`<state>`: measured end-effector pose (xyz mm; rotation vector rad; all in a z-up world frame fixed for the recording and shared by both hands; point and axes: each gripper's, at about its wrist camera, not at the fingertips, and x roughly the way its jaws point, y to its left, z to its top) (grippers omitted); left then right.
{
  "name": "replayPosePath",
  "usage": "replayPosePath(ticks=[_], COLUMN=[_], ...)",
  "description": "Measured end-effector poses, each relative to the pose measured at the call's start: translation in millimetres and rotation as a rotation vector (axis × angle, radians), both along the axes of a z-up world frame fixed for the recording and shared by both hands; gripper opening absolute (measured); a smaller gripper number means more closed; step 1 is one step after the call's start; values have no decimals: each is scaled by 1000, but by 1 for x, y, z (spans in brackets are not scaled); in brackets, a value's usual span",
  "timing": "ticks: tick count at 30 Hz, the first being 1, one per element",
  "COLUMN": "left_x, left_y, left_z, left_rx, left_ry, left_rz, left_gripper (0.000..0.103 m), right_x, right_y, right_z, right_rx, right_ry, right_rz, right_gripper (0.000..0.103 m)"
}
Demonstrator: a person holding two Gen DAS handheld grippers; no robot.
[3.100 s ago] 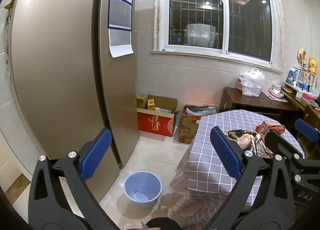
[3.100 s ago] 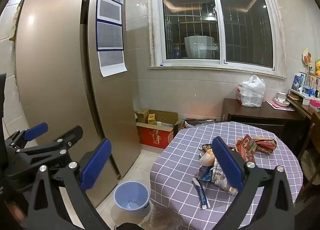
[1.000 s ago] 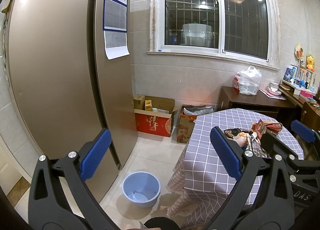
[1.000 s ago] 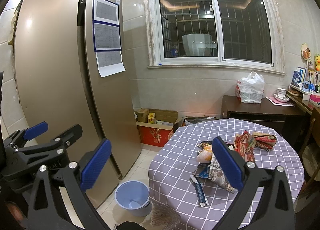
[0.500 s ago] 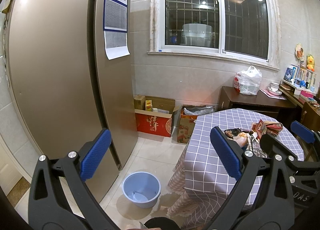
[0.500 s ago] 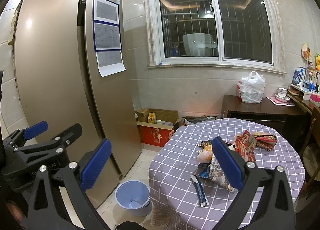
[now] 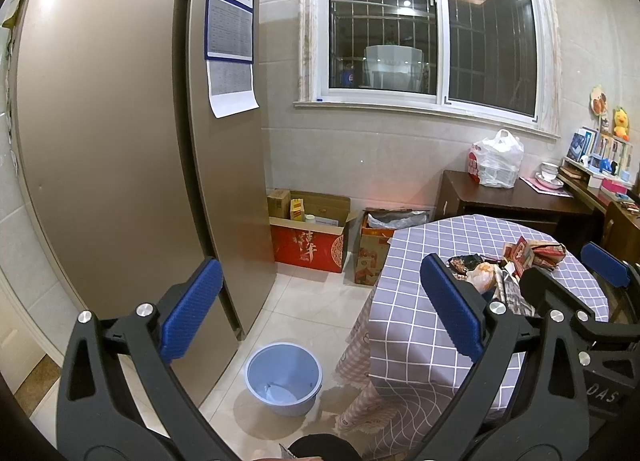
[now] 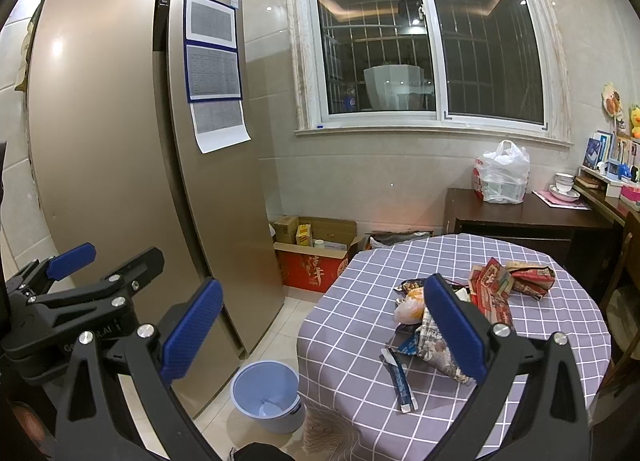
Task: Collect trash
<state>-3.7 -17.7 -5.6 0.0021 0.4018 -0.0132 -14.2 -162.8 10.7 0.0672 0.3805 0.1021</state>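
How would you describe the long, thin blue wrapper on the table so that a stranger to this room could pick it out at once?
Start at the round table with the purple checked cloth, beside the tall fridge. A heap of crumpled wrappers lies on it. The long blue wrapper lies flat, apart from the heap on its near side, towards the table's near edge: it is the only narrow, straight strip there.

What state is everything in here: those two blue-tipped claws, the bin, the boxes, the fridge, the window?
Left gripper: open, holding nothing.
Right gripper: open, holding nothing.
Blue bin: upright on the floor, nearly empty.
Wrappers: loose on the table.
Red cardboard box: flaps open.
Fridge: doors shut.
Window: shut.
White plastic bag: tied, upright.
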Motion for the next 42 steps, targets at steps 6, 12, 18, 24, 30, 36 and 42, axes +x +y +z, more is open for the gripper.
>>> replayPosePath(ticks=[6,12,18,24,30,36,42], left_x=[2,5,11,17,40,75,93], left_y=[1,1,-1,-13,-39,-77,-127], left_z=[-1,-6,-10,-16,-46,-105,-142], left_rx=[11,17,25,40,55,13,47], left_ry=[6,13,27,60,164,397,477], left_rz=[4,5,6,-2,-31,-123,-179], left_gripper=[97,97,97,97,97,97,97], right_x=[2,5,10,20,34,47,52], right_y=[-3,-5,-10,-24,-56,-116,-172], right_z=[-2,-5,-11,-23,-54,-104,-136], right_rx=[6,7,19,41,72,80,128], right_ry=[6,14,29,63,146,278,344], right_rz=[-1,-1,0,-8,-31,-146,-247], right_gripper=[99,99,99,99,99,99,99])
